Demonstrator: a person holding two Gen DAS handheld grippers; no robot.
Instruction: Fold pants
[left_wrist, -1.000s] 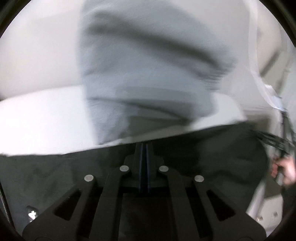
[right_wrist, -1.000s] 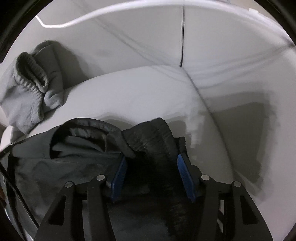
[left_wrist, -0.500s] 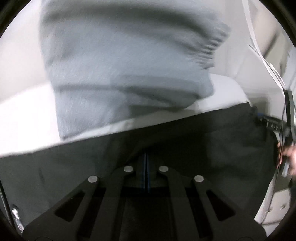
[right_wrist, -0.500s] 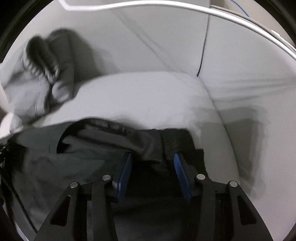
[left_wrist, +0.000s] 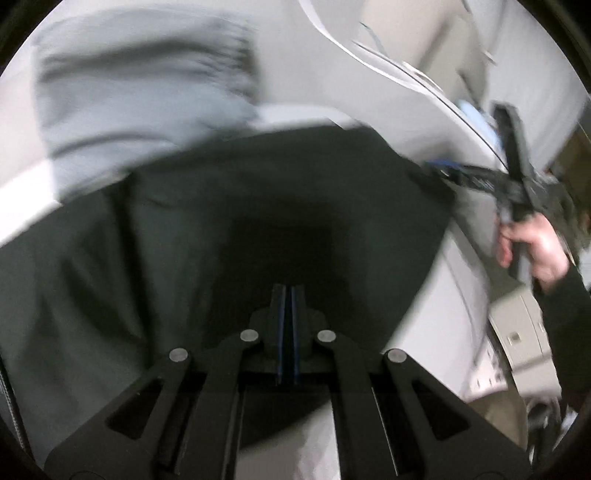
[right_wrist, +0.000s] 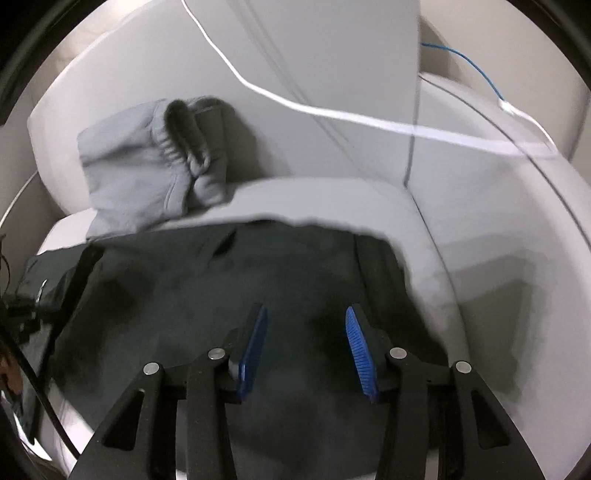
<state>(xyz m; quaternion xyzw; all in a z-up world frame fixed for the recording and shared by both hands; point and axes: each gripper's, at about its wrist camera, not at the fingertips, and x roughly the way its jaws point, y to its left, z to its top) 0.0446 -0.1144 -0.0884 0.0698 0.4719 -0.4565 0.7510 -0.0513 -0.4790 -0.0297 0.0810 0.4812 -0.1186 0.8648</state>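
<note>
Left wrist view, blurred: left gripper (left_wrist: 287, 295), its jaws pressed together, above dark charcoal fabric pants (left_wrist: 258, 221) spread on a pale grey sofa cushion (left_wrist: 454, 295).

Right wrist view: right gripper (right_wrist: 304, 343) half-spread, nothing pinched, over the pants. Smooth flat before creasing.

Matt dark cloth pants (right_wrist: 229, 295); grey garment (right_wrist: 136, 177) looks fleecy.
</note>
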